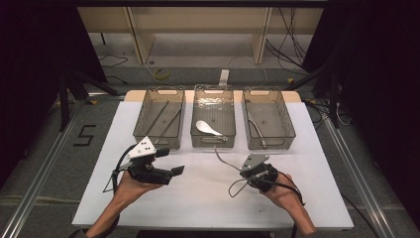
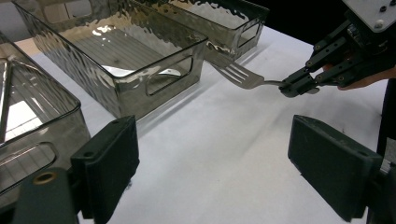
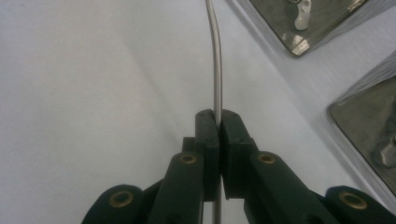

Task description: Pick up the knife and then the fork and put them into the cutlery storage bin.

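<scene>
My right gripper (image 1: 241, 170) is shut on the thin handle of a metal fork (image 1: 221, 157), which reaches toward the middle bin (image 1: 213, 142). In the right gripper view the handle (image 3: 215, 70) runs straight up from between the closed pads of the gripper (image 3: 217, 116). From the left gripper view the fork's tines (image 2: 243, 74) hover just above the white table, near the middle bin's front corner, with the right gripper (image 2: 294, 87) clamped on the handle. My left gripper (image 1: 171, 161) is held over the table in front of the left bin (image 1: 156, 141), its jaws wide open (image 2: 210, 130) and nothing between them.
Three clear ribbed bins stand in a row at the back of the white table (image 1: 198, 203). The left one holds chopsticks (image 1: 163, 119), the middle a white spoon (image 1: 207, 128), the right bin (image 1: 267, 144) a metal utensil (image 1: 255, 126). Cables trail from both grippers.
</scene>
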{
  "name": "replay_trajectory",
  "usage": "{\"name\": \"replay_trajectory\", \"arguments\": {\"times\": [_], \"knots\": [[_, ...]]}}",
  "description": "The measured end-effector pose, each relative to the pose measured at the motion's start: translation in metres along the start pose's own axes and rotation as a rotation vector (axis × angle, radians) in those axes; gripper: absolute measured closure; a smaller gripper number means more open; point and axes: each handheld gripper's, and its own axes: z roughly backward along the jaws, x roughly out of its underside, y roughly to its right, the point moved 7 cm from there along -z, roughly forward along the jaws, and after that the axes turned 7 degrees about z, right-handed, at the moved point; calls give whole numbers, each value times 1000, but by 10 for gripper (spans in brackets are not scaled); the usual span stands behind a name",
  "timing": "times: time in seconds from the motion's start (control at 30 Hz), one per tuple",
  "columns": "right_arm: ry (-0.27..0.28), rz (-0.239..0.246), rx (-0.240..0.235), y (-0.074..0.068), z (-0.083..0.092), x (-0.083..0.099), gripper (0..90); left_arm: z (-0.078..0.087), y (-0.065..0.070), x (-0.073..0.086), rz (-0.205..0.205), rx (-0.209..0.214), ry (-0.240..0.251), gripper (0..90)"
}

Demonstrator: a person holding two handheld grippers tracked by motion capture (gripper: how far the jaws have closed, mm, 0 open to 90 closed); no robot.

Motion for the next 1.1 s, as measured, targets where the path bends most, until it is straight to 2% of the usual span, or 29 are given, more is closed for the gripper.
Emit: {"name": "replay_trajectory", "arguments": {"times": [0.07, 0.17, 0.5, 1.1], "knots": [[0, -10, 5, 2, 1, 1, 876, 0, 0, 2, 10, 3, -3, 157], [-1, -17, 9, 5, 2, 2, 876, 0, 0, 6, 1, -1, -15, 156], [12, -69, 31, 17, 8, 7, 877, 5, 0, 6, 9, -10, 9, 155], [42, -179, 78, 59, 26, 13, 877, 9, 1, 10, 3, -21, 8, 153]]}}
